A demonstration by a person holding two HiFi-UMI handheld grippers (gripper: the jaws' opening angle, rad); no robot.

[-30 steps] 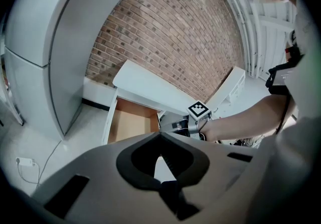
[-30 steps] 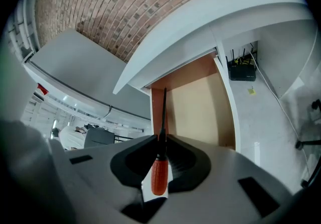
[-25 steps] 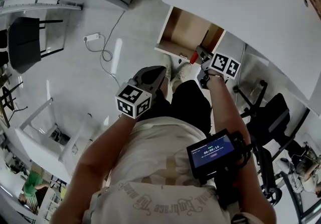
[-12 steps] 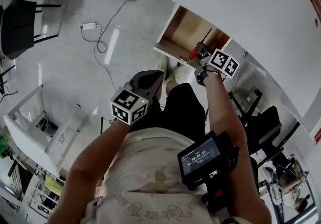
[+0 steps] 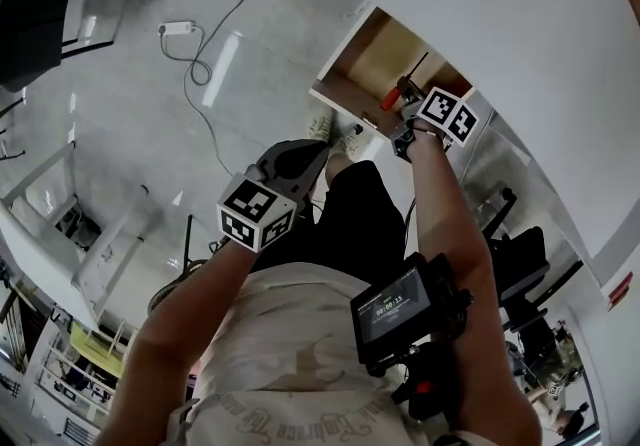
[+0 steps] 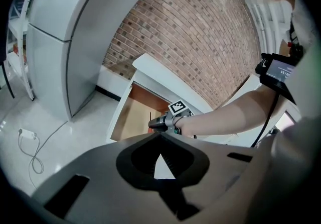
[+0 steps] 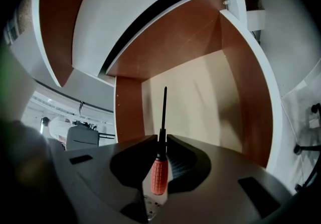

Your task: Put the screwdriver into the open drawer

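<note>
The screwdriver [image 7: 159, 173] has an orange-red handle and a thin black shaft. My right gripper [image 7: 161, 140] is shut on it where handle meets shaft, and the tip points into the open drawer [image 7: 195, 97]. In the head view the right gripper [image 5: 403, 94] holds the screwdriver [image 5: 389, 100] over the front part of the drawer [image 5: 372, 52], whose wooden bottom is bare. The left gripper view shows the drawer [image 6: 131, 117] from the side. My left gripper [image 5: 316, 150] hangs lower, in front of the person's legs. Its tips [image 6: 160, 136] meet on nothing.
The drawer sticks out from under a white desk [image 5: 520, 34]. A power strip [image 5: 177, 29] with a looped cable lies on the pale floor. A white shelf unit [image 5: 70, 234] stands at the left, an office chair [image 5: 520, 269] at the right. A brick wall [image 6: 200, 32] is behind the desk.
My right gripper has sunk with the screwdriver and now sits further in over the drawer. The left gripper has dropped a little and stays shut.
</note>
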